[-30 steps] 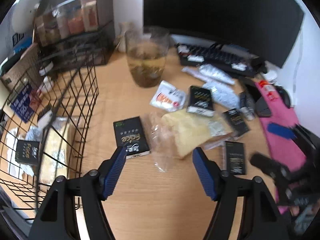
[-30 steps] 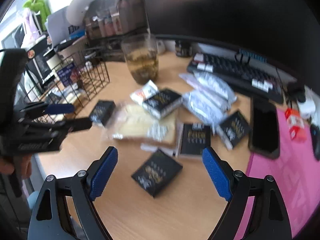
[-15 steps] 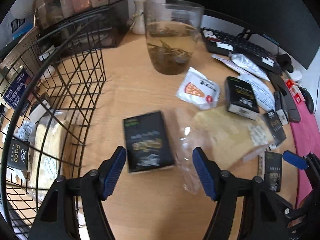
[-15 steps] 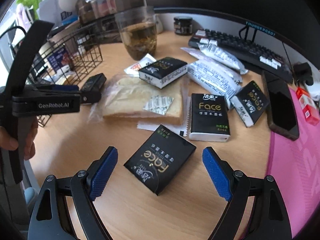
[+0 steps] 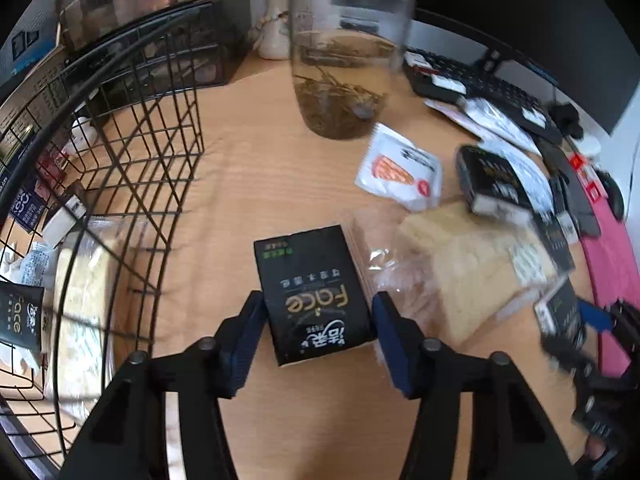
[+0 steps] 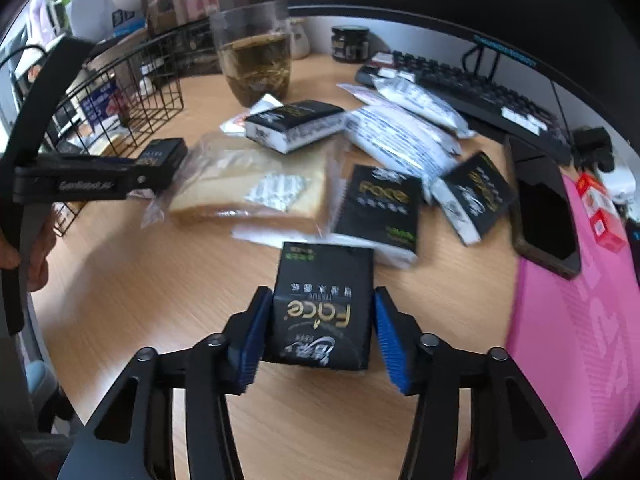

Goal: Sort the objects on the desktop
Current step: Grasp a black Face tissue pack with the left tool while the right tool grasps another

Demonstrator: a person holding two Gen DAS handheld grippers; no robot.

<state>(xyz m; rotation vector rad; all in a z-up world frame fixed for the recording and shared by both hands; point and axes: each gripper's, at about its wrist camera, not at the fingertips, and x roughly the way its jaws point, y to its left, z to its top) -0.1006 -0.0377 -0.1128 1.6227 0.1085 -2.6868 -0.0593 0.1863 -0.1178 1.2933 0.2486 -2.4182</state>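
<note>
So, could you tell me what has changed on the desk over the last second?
Both grippers came down and forward from above the desk, each onto a black Face tissue pack. The left gripper now brackets the pack nearest the wire basket; the right gripper brackets the nearest pack. Both jaws have narrowed around them, though contact is unclear. The glass of tea, bagged bread and other packs stayed put.

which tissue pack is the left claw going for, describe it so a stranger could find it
Start at the black wire basket on the desk's left side. Just right of it, beside the bagged bread, lies a black Face tissue pack between the left claw's blue pads. It is the pack closest to the basket, lying apart from the others.
</note>
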